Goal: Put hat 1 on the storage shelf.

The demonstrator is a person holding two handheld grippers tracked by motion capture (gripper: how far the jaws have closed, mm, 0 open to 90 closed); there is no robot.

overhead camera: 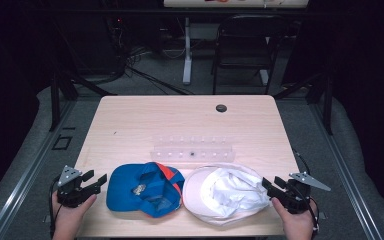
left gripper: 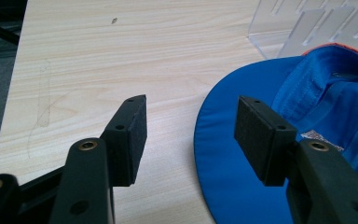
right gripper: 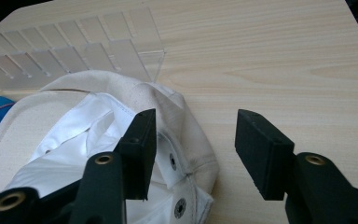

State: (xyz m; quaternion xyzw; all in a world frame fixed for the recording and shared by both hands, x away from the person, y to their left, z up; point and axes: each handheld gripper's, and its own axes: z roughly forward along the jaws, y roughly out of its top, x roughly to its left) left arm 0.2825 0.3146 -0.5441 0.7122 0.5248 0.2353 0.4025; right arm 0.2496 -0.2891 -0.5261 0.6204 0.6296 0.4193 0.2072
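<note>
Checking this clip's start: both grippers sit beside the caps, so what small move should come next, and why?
Probably ease the left gripper forward over the blue cap brim and close. Its jaws stand open, with the brim edge just under the right-hand jaw. The right gripper, also open, sits at the white cap, gripping nothing.

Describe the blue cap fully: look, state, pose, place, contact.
The blue cap lies upside down near the table's front edge, left of centre, its inside facing up. It looks like soft fabric, bright blue with an orange rim trim and a small label inside. Its brim points toward the left gripper, whose open jaws sit beside the brim without pressing it. Its right side meets the white cap. A clear rack stands just behind it.
</note>
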